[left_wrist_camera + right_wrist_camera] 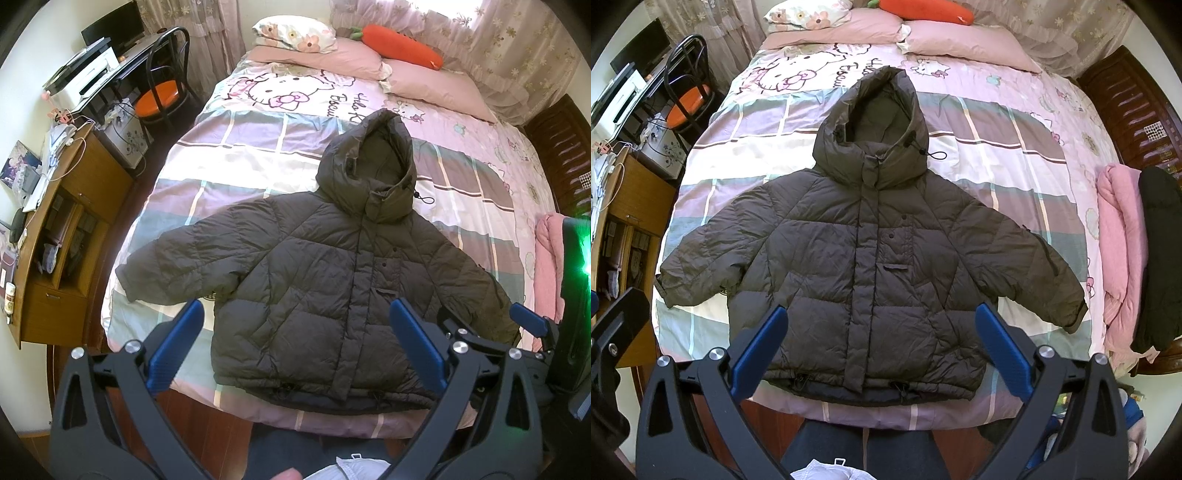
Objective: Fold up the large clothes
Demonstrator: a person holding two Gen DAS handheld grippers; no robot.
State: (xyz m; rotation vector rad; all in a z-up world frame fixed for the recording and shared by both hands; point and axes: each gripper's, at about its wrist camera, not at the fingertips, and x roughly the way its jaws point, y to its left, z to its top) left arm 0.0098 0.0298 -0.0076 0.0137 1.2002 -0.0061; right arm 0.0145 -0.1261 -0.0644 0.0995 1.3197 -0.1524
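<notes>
Jacket lies flat on the bed, sleeves spread, just ahead of both hand-held grippers. Left and right hover with jaws wide, empty. Puffy, slick fabric: a shallow pinch could slip and the fold spring open.

L gripper & R gripper both hover w/ fingers spread wide (nothing held).
</notes>
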